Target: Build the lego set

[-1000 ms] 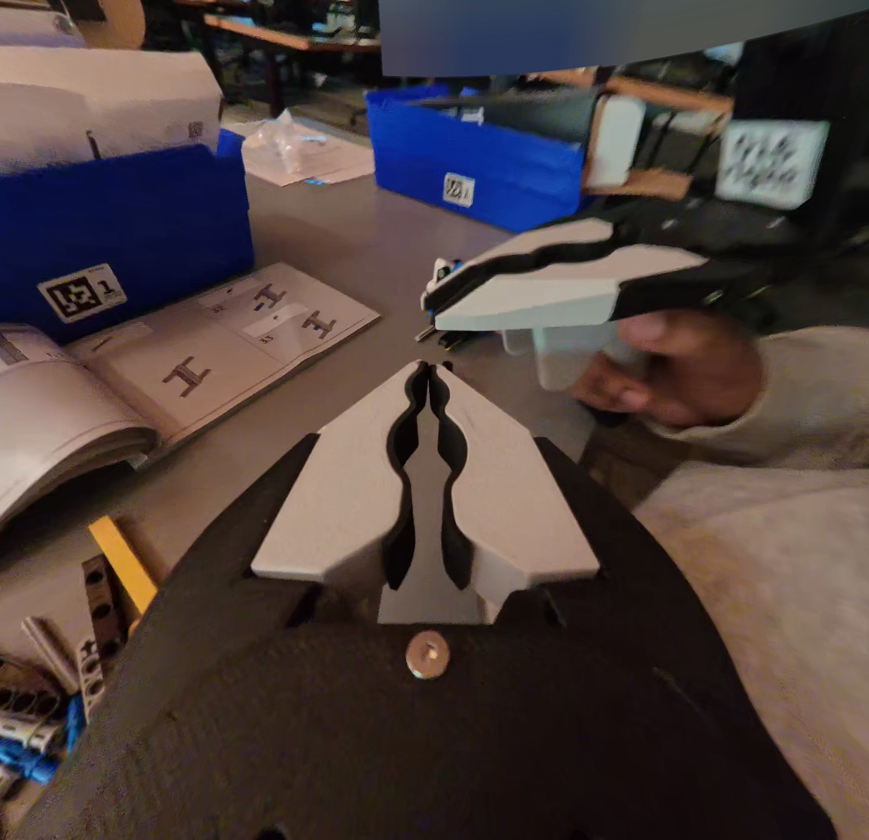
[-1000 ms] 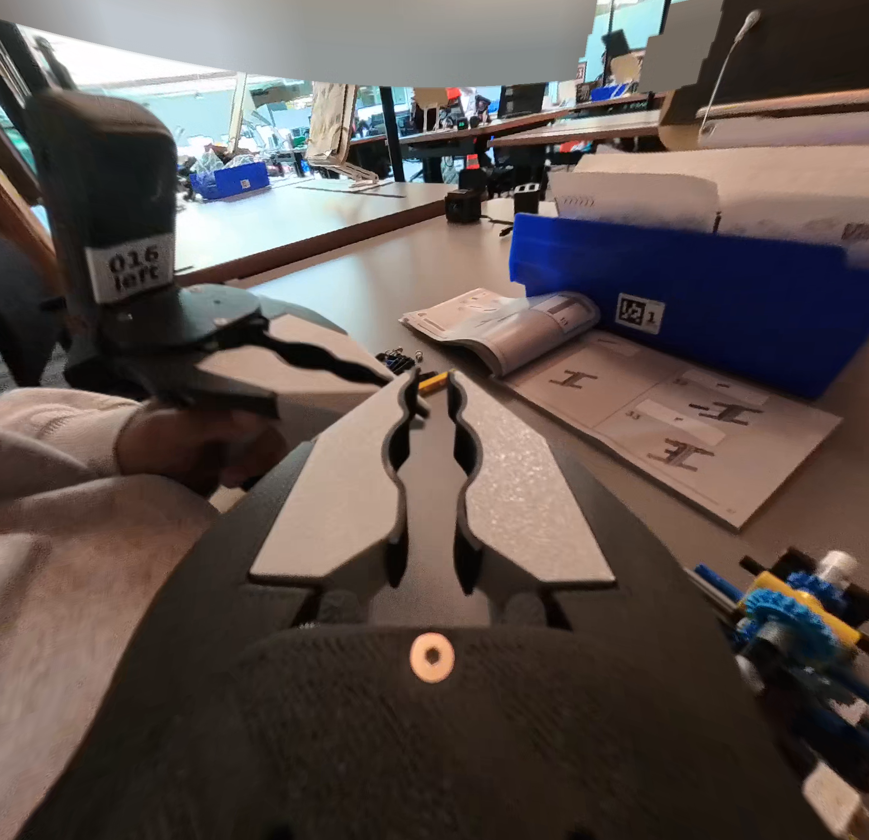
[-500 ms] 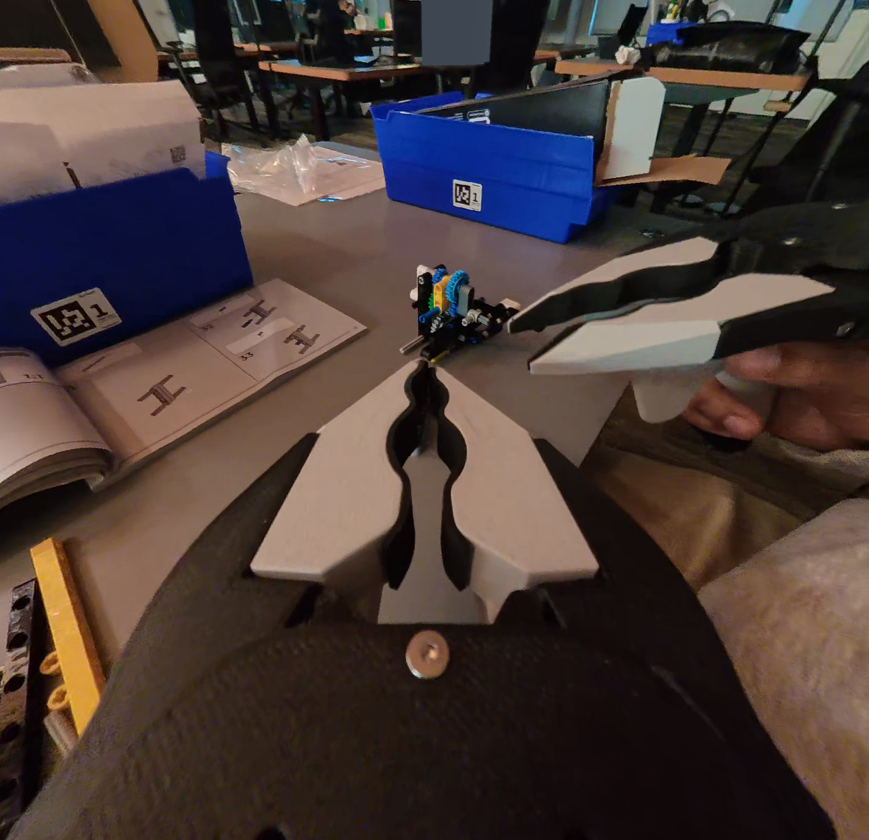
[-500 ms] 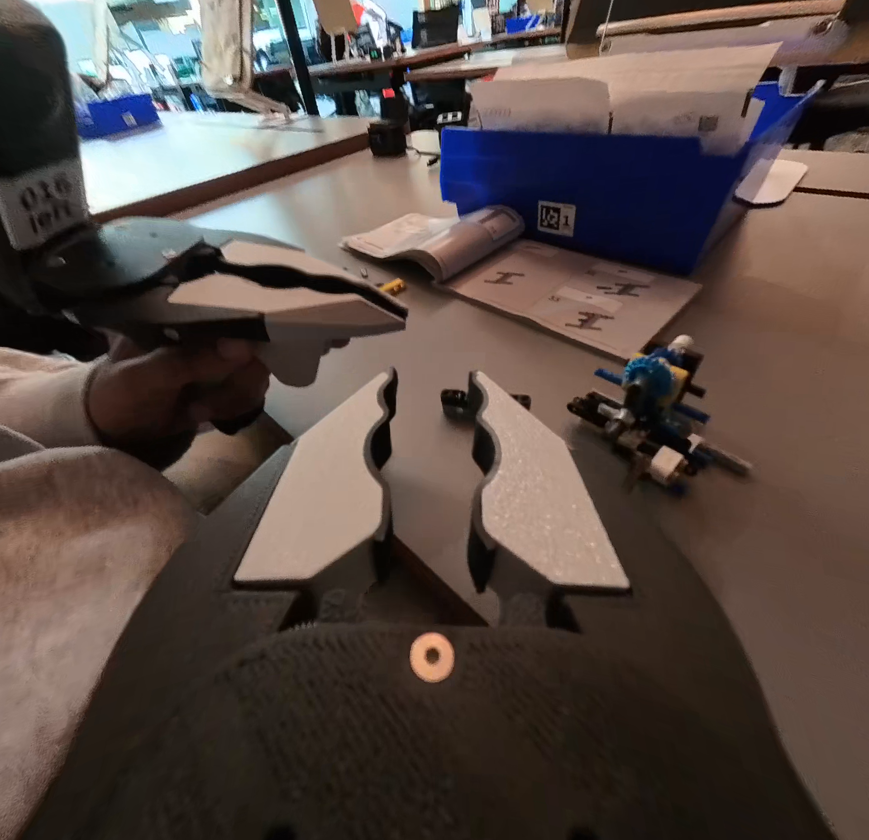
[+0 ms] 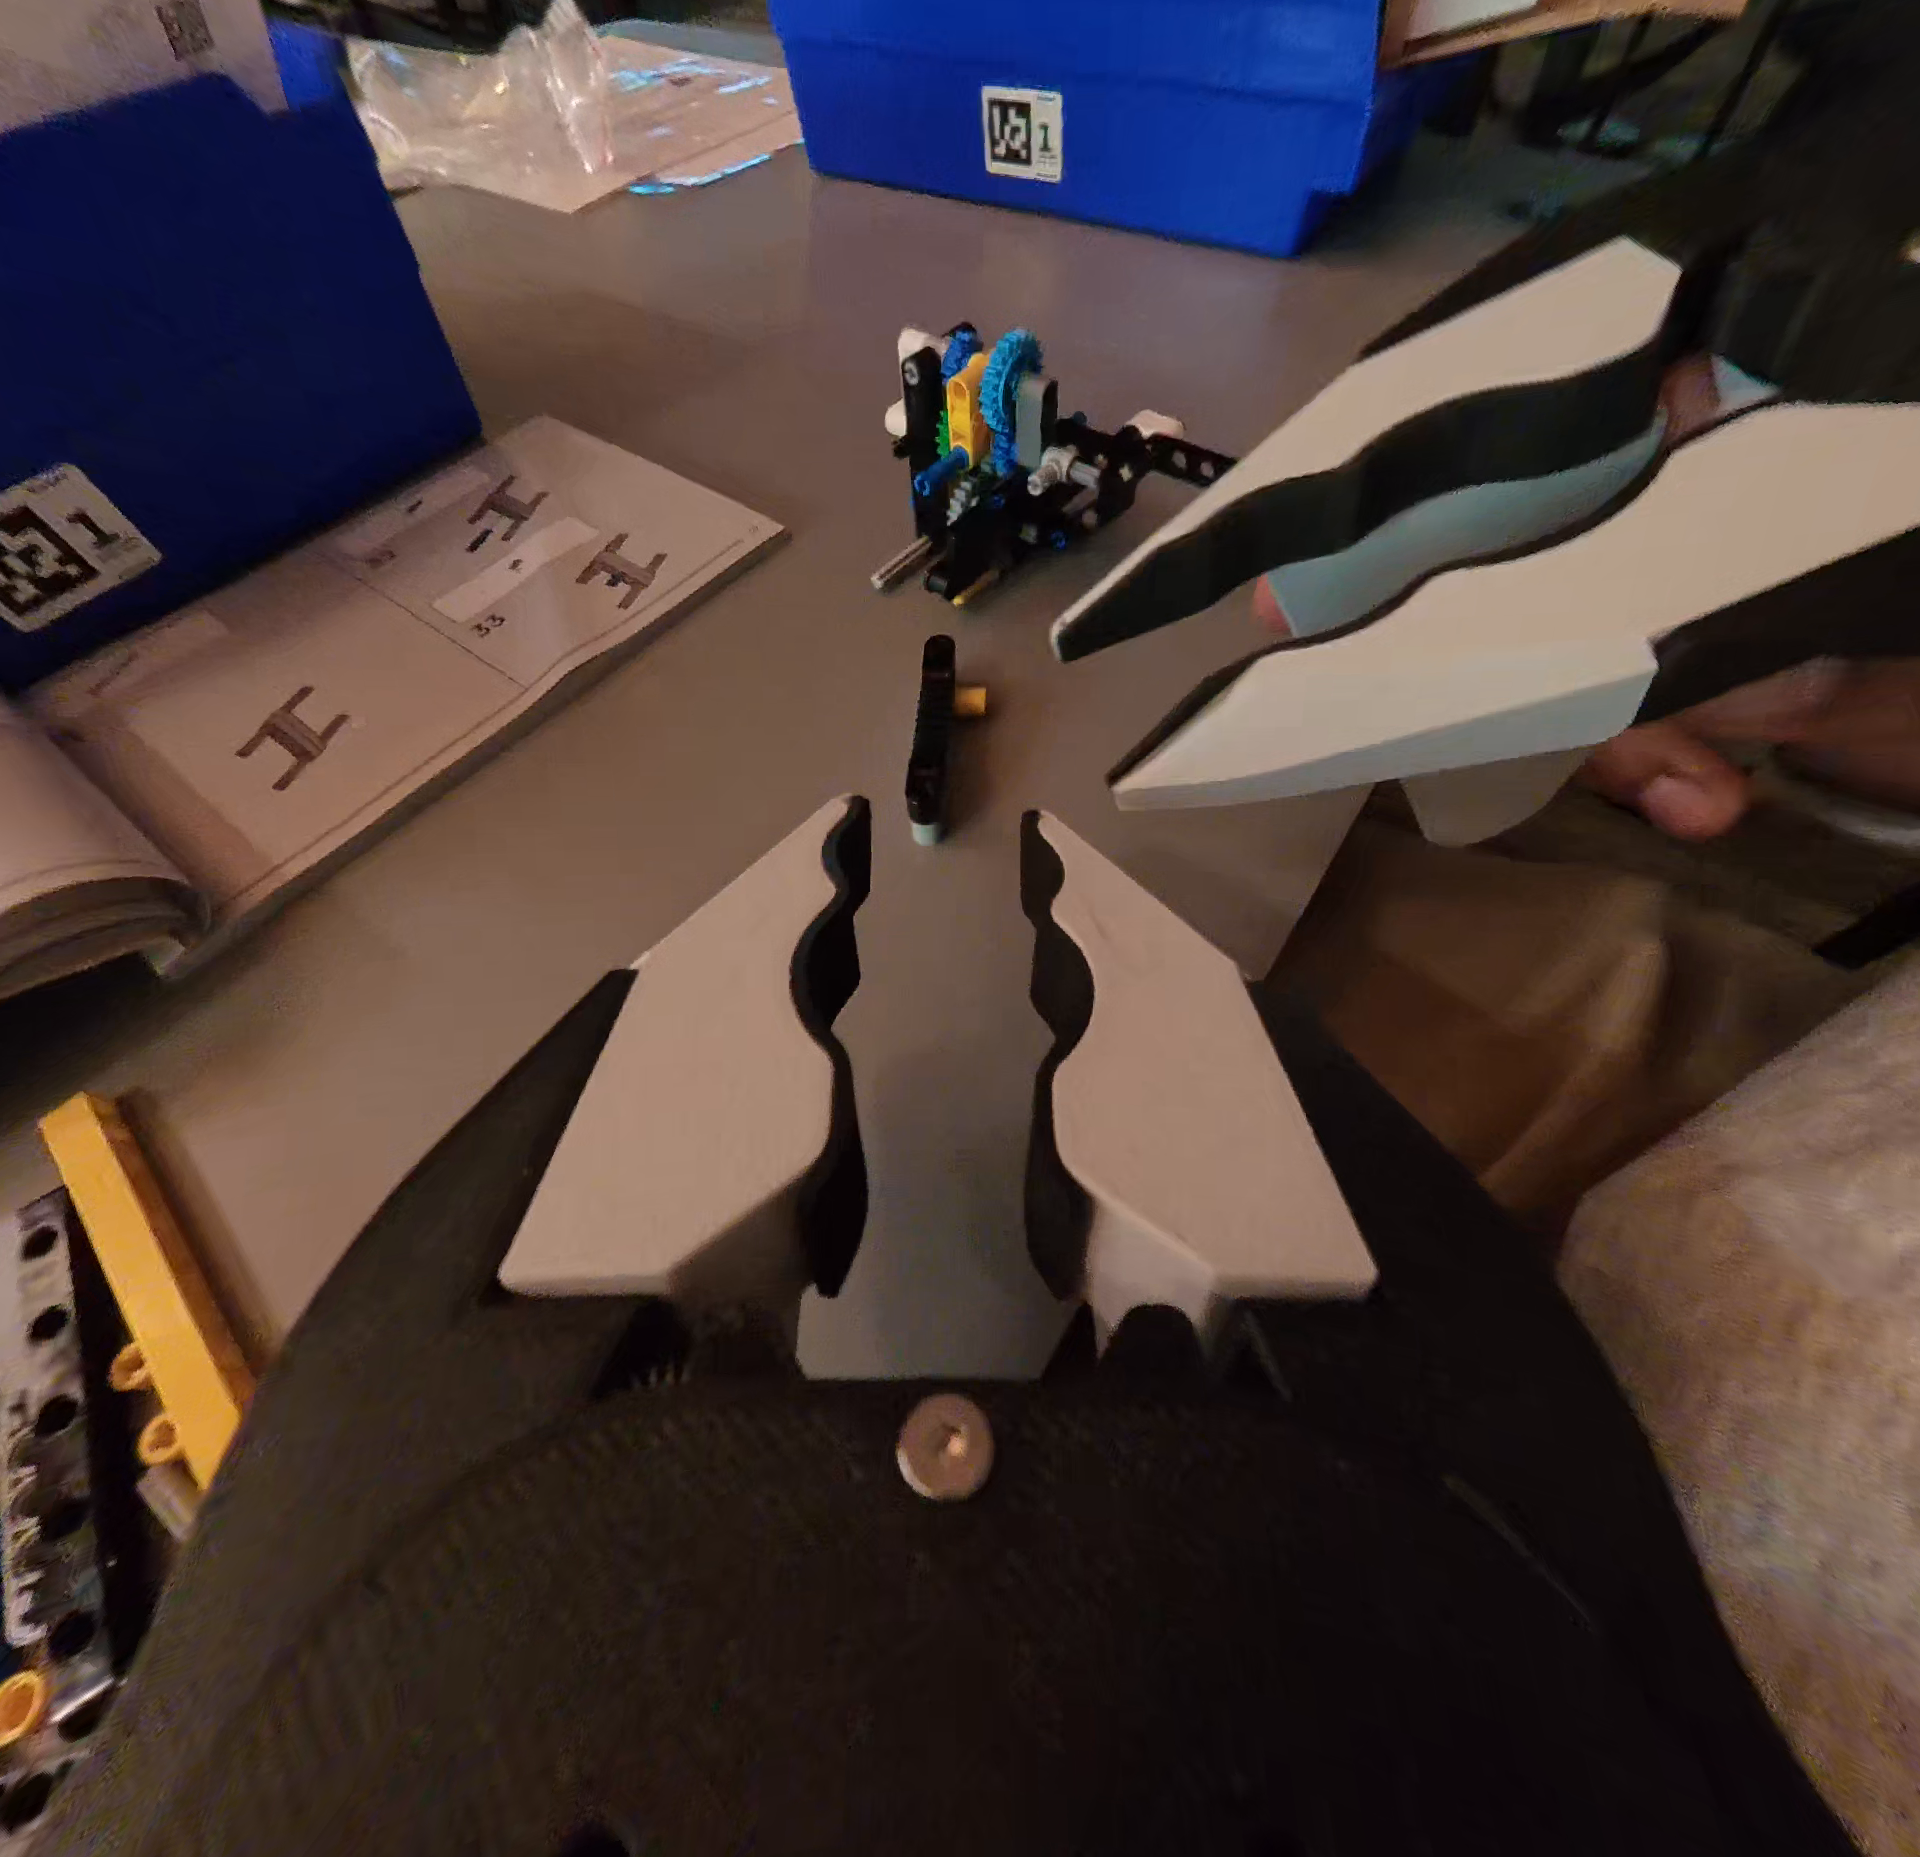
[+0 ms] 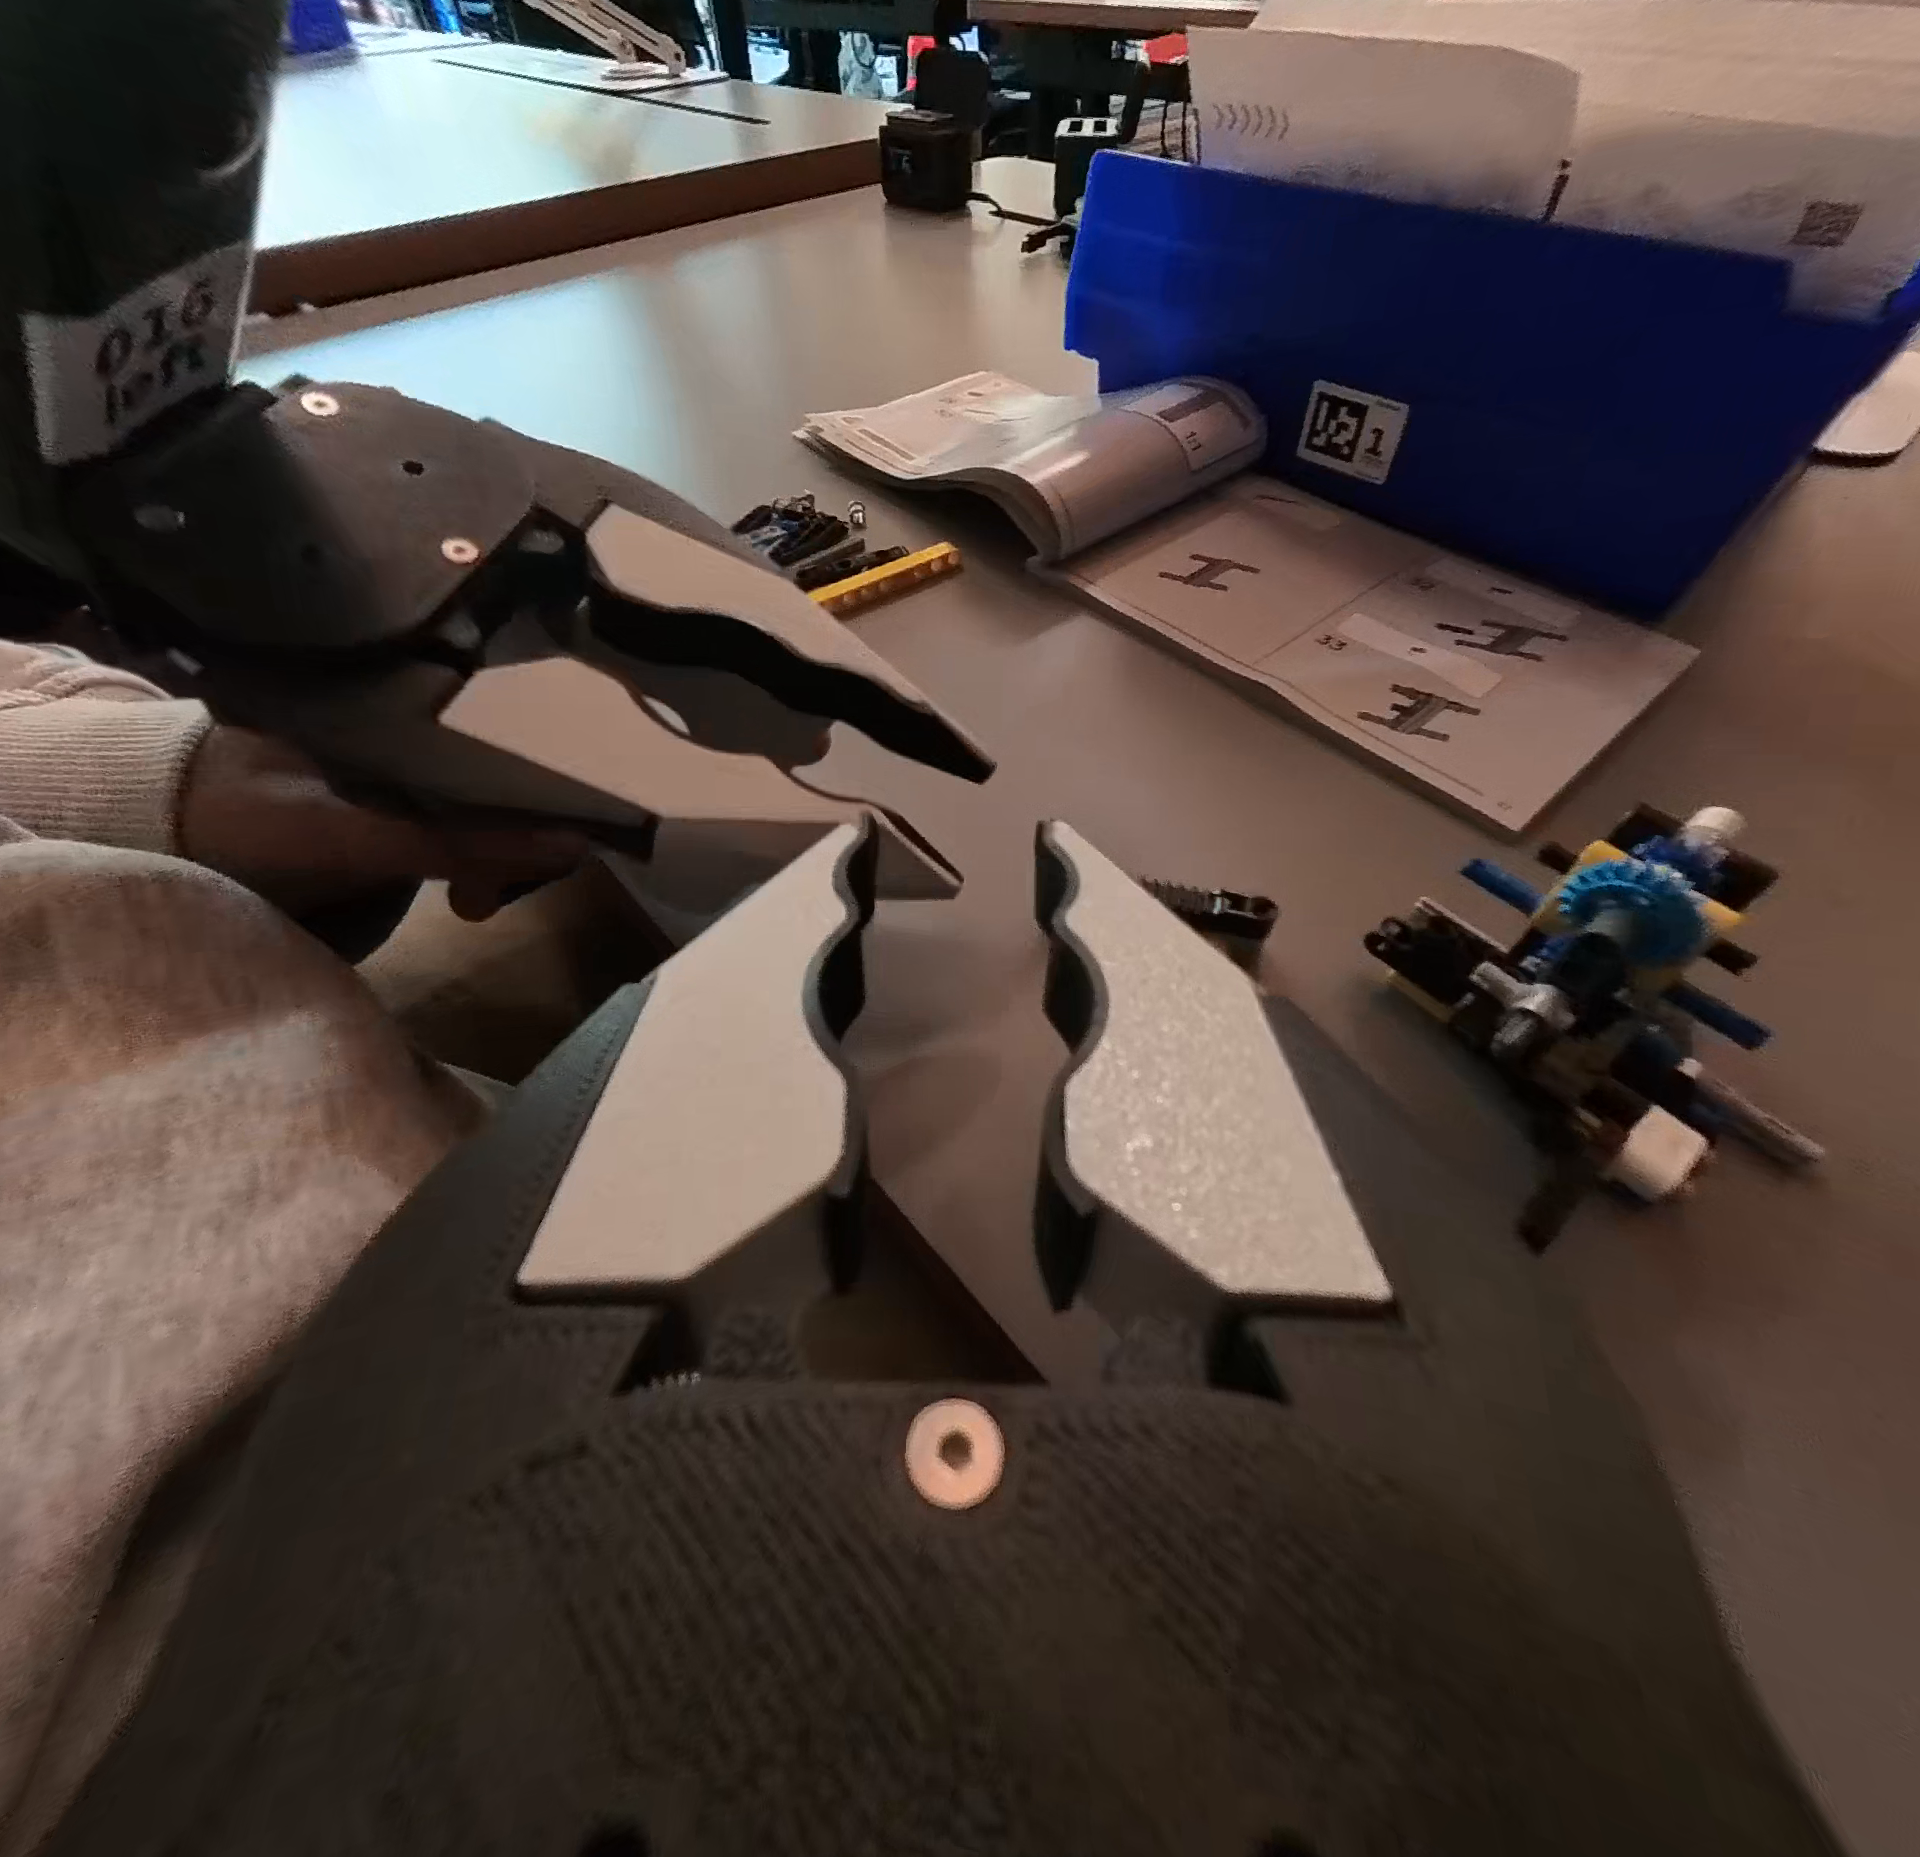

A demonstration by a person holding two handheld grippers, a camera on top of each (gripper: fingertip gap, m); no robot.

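The lego model (image 5: 997, 457) stands on the grey table (image 5: 665, 280), between the open manual (image 5: 416, 644) and the right gripper (image 5: 1086, 711). It is small and mostly black, with a blue gear at the top, a yellow part beside the gear, white and grey pieces, and a grey axle that sticks out low. A loose black beam (image 5: 932, 732) with a yellow pin lies just in front of the left gripper (image 5: 943, 820). The jaws of the left gripper are moderately apart and hold nothing. The right gripper is also partly open and empty. A yellow beam (image 5: 145, 1277) lies at the left, near other loose parts.
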